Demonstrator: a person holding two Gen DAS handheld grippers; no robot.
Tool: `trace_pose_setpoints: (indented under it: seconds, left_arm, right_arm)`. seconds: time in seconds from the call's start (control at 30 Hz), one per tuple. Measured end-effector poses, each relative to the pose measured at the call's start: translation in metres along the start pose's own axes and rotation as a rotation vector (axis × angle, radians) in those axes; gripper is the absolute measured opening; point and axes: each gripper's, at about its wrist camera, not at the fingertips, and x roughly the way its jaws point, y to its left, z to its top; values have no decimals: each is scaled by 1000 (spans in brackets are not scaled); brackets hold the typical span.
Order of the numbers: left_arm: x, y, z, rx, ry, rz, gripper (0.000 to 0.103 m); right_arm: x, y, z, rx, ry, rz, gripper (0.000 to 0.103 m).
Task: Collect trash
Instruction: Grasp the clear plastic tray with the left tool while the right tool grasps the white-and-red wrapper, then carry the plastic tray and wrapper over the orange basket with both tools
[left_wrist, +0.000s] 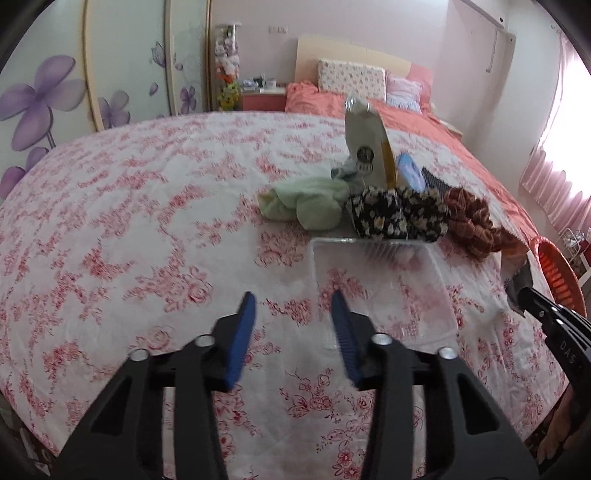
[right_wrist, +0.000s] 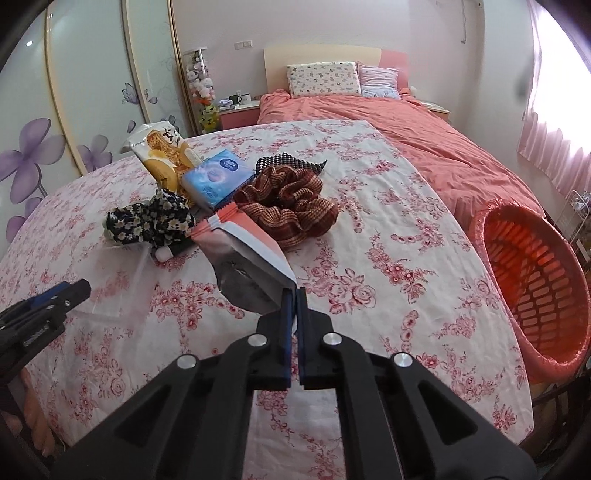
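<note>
While the right gripper (right_wrist: 296, 295) is clenched on a corner of a pink-and-white wrapper (right_wrist: 243, 251), holding it up off the floral sheet (right_wrist: 369, 206), the grip looks chosen so the limp trash hangs free for a swing to the orange basket (right_wrist: 532, 280) at the bed's right edge. The left gripper (left_wrist: 293, 314) has nothing between its pads; its jaws stand apart over the near left corner of a clear tray (left_wrist: 384, 288), likely its next pick, lying flat near the bed's front edge. Beyond it, toward the middle of the sheet, sit 2 scrunchies, a green cloth (left_wrist: 306, 203), a snack bag (right_wrist: 162, 155) and a tissue pack (right_wrist: 218, 177), bunched together. Only the right view shows the basket's open mouth and the wrapper's crumpled body; the left view shows just the wrapper's tip at its right border, but outlines the tray, which the right view barely registers.
</note>
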Motion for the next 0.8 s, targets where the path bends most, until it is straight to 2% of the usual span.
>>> trace_pose_setpoints:
  seconds: [0.07, 0.13, 0.17, 0.5, 0.8]
  left_arm:
    - [6, -1, -2, 3, 26, -9, 27]
    - [7, -3, -4, 1, 24, -14, 11]
    - [5, -4, -5, 2, 22, -12, 7]
    - [-28, -21, -1, 4, -58, -8, 4]
    - [-49, -59, 7, 49, -110, -62, 4]
  right_arm:
    - [-1, -1, -1, 2, -1, -1, 3]
    - [-4, -3, -2, 6, -5, -3, 3]
    - [-6, -3, -3, 6, -8, -5, 3]
    - [-35, -29, -4, 52, -62, -28, 3]
    - [-63, -67, -9, 122, -109, -70, 3]
